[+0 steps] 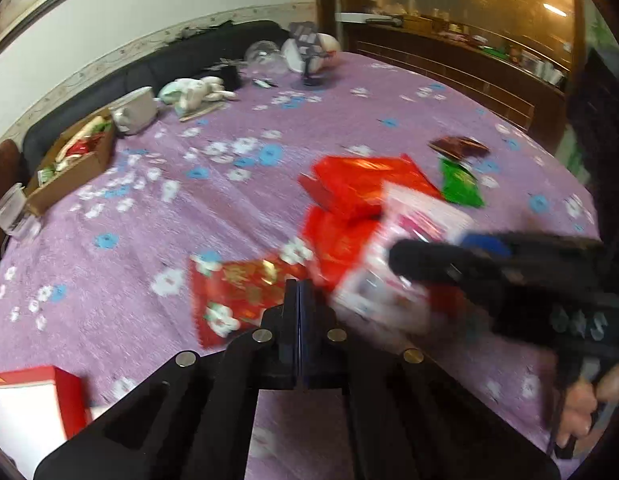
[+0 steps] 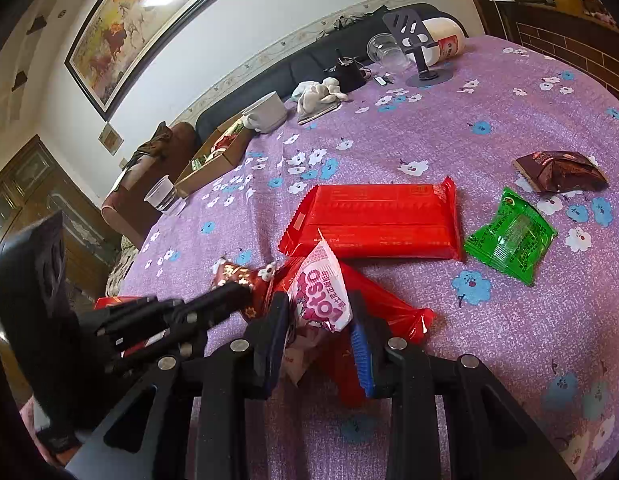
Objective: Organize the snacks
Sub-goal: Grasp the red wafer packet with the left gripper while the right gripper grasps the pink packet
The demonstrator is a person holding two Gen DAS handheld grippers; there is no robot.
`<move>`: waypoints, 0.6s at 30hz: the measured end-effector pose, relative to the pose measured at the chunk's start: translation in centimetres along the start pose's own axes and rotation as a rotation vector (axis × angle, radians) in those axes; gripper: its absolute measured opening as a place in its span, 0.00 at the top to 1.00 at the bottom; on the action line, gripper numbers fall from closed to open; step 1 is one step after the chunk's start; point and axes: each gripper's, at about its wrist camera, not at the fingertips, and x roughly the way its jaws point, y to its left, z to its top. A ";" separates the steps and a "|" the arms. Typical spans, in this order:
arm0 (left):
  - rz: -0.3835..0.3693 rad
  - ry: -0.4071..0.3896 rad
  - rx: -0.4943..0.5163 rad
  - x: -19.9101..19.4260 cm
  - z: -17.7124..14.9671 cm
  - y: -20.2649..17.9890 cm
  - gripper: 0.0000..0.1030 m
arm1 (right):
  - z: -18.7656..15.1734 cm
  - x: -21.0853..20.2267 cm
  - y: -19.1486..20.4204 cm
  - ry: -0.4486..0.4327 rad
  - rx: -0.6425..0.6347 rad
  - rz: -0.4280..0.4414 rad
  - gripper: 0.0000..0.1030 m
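1. Table, covered by a purple cloth with white and blue flowers; every item below is placed relative to the big red pack.
2. Big red pack, lying flat near the table's middle, long side across the right wrist view.
3. Left gripper, low over the table, nearer the cameras than the red pack; its jaws are pressed together with nothing between them. A small red-and-gold packet lies just beyond its tips.
4. Right gripper, just in front of the red pack; its jaws clamp a white-and-pink packet, held above a second red pack that lies under it. In the left wrist view this packet is motion-blurred.
5. Cardboard box, well apart from the red pack, at the far left table edge; it holds assorted snack packets, too small to tell apart.
6. White bowl, just beyond the box, farther still from the red pack.
7. Green packet, flat on the cloth just right of the red pack, not touching it.
8. Brown packet, beyond the green one, right of the red pack's far corner.
9. Plastic cup, upright, left of the red pack, beside the box's near end.
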 end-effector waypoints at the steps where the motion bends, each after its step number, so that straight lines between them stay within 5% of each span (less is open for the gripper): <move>1: -0.007 0.013 0.002 0.0 -0.3 -0.2 1.00 | 0.0 0.0 0.0 0.000 0.002 0.002 0.70; 7: 0.050 0.014 -0.030 -1.1 0.3 1.4 0.99 | 0.0 0.0 -0.1 0.001 0.008 0.004 0.70; 9: 0.074 0.035 0.001 -1.1 1.0 1.9 0.86 | 0.0 0.0 -0.1 0.003 0.012 0.006 0.70; 11: 0.112 0.041 0.012 -1.3 1.4 2.5 0.44 | 0.1 0.0 -0.2 0.004 0.013 0.006 0.70; 12: 0.135 0.031 0.010 -1.4 1.6 2.9 0.37 | 0.1 0.0 -0.2 0.004 0.014 0.006 0.70; 18: 0.168 0.054 0.111 -0.1 2.3 2.9 0.27 | 0.1 0.1 -0.3 0.004 0.018 0.008 0.70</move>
